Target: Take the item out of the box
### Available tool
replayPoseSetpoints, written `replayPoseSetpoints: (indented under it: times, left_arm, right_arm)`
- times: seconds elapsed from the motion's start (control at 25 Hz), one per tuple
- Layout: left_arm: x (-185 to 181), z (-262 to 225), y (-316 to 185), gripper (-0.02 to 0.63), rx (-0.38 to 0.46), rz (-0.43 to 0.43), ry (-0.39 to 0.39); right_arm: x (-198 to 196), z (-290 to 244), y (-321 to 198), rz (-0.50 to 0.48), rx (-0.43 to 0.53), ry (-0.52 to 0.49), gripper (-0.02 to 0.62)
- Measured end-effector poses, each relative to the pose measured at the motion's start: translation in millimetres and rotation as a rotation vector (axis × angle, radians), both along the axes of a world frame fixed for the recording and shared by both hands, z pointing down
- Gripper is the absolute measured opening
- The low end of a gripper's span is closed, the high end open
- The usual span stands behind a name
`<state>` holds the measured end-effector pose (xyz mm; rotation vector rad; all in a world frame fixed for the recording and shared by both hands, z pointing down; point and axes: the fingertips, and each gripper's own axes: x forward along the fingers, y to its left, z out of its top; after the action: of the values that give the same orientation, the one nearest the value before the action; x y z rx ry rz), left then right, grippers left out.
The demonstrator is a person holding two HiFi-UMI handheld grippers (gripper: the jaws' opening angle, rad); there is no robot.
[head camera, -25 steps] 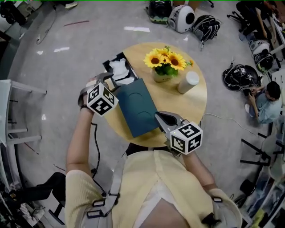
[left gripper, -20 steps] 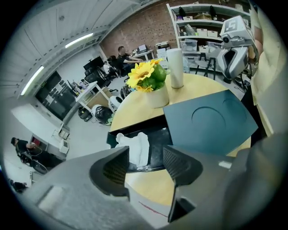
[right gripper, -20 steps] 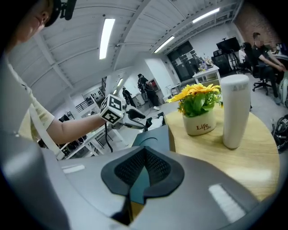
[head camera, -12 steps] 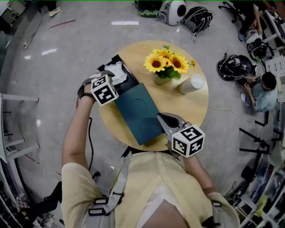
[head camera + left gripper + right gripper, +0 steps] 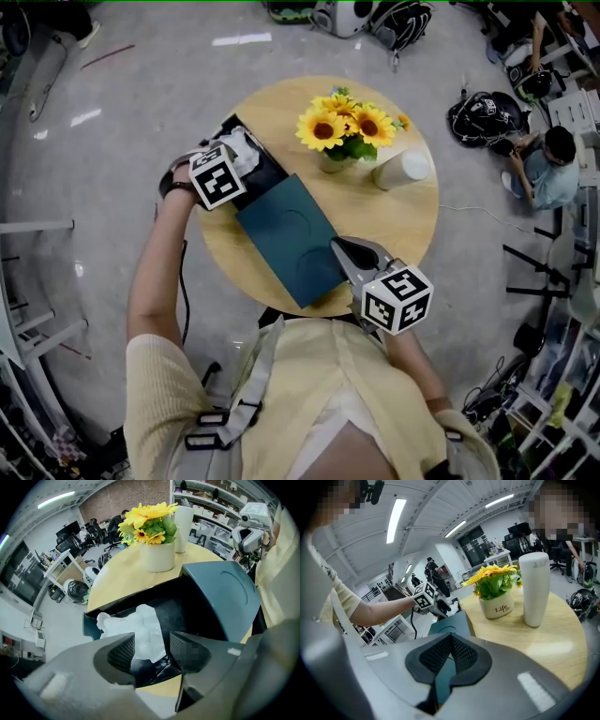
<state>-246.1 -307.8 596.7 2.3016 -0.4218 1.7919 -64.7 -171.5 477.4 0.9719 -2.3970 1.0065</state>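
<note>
Round wooden table (image 5: 398,230). Open black box (image 5: 190,613) near left edge, white plastic-wrapped item (image 5: 140,630) lying inside. Left gripper (image 5: 152,651) over box, jaws spread, item showing between them; contact unclear. Right gripper (image 5: 450,656) pinching edge of teal lid (image 5: 286,234). Sunflower pot (image 5: 342,131), white tumbler (image 5: 401,171) beyond.

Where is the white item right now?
In head view, the white item lies in the black box at the table's left edge, by the left gripper, beside the teal lid.
</note>
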Motion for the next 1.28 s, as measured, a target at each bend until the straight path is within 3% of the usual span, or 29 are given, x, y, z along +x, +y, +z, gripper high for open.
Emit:
replayPoseSetpoints:
  times: [0.44,0.72,1.0,1.28]
  left_arm:
    - [2.0,13.2,-14.6,0.218,-0.050,0.019,0.014]
    - [2.4,12.0,-15.9,0.175,-0.016,0.014,0.035]
    - [0.6,12.5,-18.3,0.103,0.082,0.049,-0.026]
    - [3.8,-7.7,-19.4,0.077,0.193,0.018,-0.024]
  right_arm:
    - [-1.0,10.8,-0.8,0.033,-0.024,0.007,0.003]
    - [-0.5,10.4,-0.7,0.034,-0.029,0.004,0.003]
    - [5.0,8.3,2.2,0.025,-0.024,-0.002,0.003]
    - [11.9,5.2,6.8,0.008,-0.011,-0.010,0.003]
